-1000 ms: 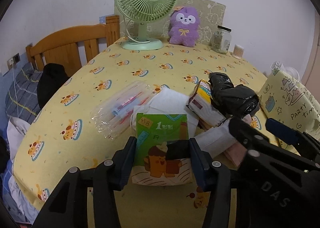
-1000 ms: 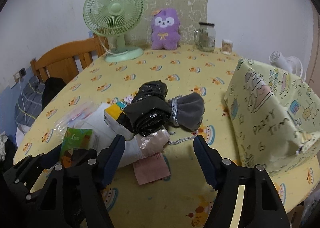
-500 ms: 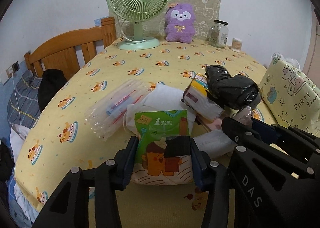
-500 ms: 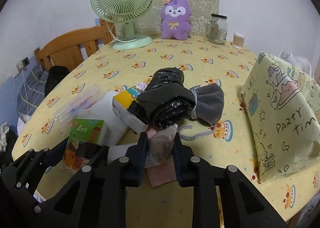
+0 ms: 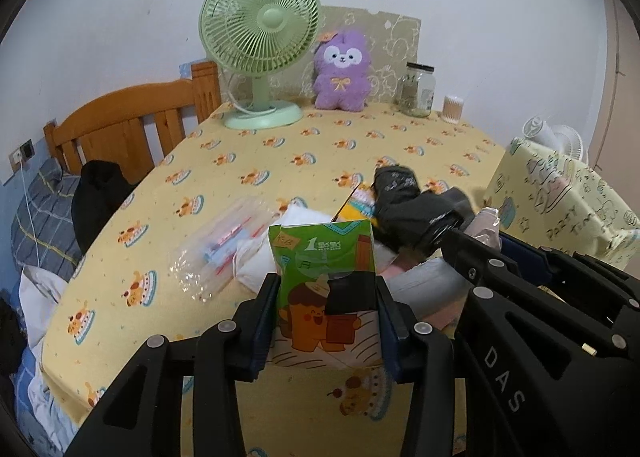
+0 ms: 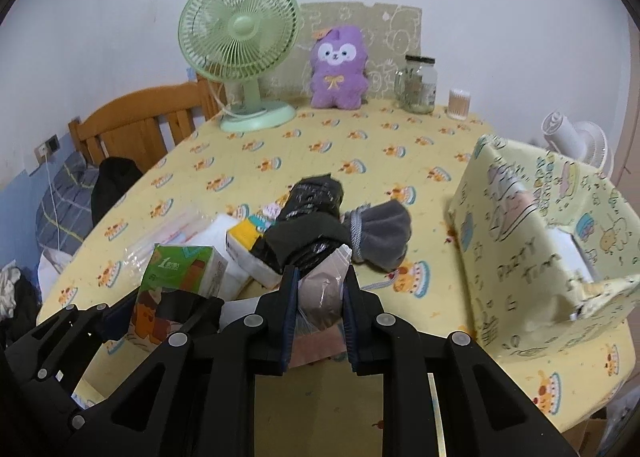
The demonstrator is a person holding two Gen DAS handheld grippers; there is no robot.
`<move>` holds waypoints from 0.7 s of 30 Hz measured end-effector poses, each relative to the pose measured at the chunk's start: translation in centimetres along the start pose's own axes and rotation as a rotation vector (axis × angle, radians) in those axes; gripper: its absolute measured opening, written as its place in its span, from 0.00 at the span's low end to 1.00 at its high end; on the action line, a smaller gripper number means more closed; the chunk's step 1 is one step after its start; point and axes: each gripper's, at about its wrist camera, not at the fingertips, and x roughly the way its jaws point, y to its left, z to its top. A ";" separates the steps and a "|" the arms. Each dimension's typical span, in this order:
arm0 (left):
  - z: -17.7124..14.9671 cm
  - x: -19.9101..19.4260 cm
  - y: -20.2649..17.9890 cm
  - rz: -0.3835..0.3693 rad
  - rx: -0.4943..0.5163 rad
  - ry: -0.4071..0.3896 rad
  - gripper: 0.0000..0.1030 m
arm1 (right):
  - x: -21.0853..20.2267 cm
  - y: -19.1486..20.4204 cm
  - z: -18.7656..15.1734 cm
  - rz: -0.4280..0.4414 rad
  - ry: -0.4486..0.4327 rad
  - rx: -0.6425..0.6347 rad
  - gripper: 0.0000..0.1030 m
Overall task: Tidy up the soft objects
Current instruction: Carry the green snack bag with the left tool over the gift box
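Observation:
My left gripper [image 5: 326, 297] has a green tissue pack [image 5: 320, 257] between its pads and holds it upright just above the yellow tablecloth [image 5: 280, 153]; its jaws are closing on the pack. The pack also shows in the right wrist view [image 6: 180, 277]. My right gripper [image 6: 321, 281] is shut on a small clear bag with a brownish-pink soft thing [image 6: 320, 295] inside. Behind it lie a black plastic roll [image 6: 312, 217], a grey drawstring pouch [image 6: 384, 233] and a yellow-white tissue pack [image 6: 248, 245]. A pink cloth [image 6: 316, 345] lies under the right jaws.
A yellow "Party Time" gift bag [image 6: 540, 249] stands at the right. A clear bag of pens [image 5: 216, 249] lies left of the pile. At the back stand a green fan [image 5: 260, 45], a purple plush [image 5: 340, 73], a glass jar [image 5: 418, 91] and cotton swabs [image 5: 452, 109]. A wooden headboard [image 5: 120, 125] borders the left.
The right gripper came forward and shut on the small clear bag. The left gripper has squeezed the green pack tighter and lifted it slightly.

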 end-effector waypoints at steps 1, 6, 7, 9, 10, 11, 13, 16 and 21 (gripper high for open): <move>0.2 -0.2 -0.1 -0.001 0.003 -0.007 0.44 | -0.3 -0.1 0.2 -0.001 -0.008 0.002 0.23; 1.4 -1.1 -0.5 -0.006 0.007 -0.026 0.44 | -1.3 -0.4 1.2 -0.006 -0.031 0.009 0.23; 1.6 -1.2 -0.6 -0.007 0.009 -0.029 0.44 | -1.6 -0.4 1.5 -0.007 -0.038 0.010 0.23; 2.1 -1.5 -0.7 -0.009 0.010 -0.037 0.44 | -2.0 -0.4 1.9 -0.009 -0.051 0.012 0.23; 2.4 -1.8 -0.7 -0.009 0.010 -0.043 0.44 | -2.2 -0.5 2.1 -0.009 -0.057 0.012 0.23; 2.6 -1.9 -0.7 -0.010 0.010 -0.046 0.44 | -2.4 -0.5 2.3 -0.010 -0.062 0.013 0.23; 3.1 -2.2 -0.9 -0.011 0.012 -0.056 0.44 | -2.8 -0.6 2.9 -0.011 -0.073 0.014 0.23; 3.8 -2.6 -1.1 -0.011 0.015 -0.070 0.44 | -3.4 -0.8 3.5 -0.012 -0.085 0.017 0.23; 4.9 -3.1 -1.4 -0.013 0.016 -0.085 0.44 | -4.1 -1.0 4.8 -0.014 -0.104 0.016 0.23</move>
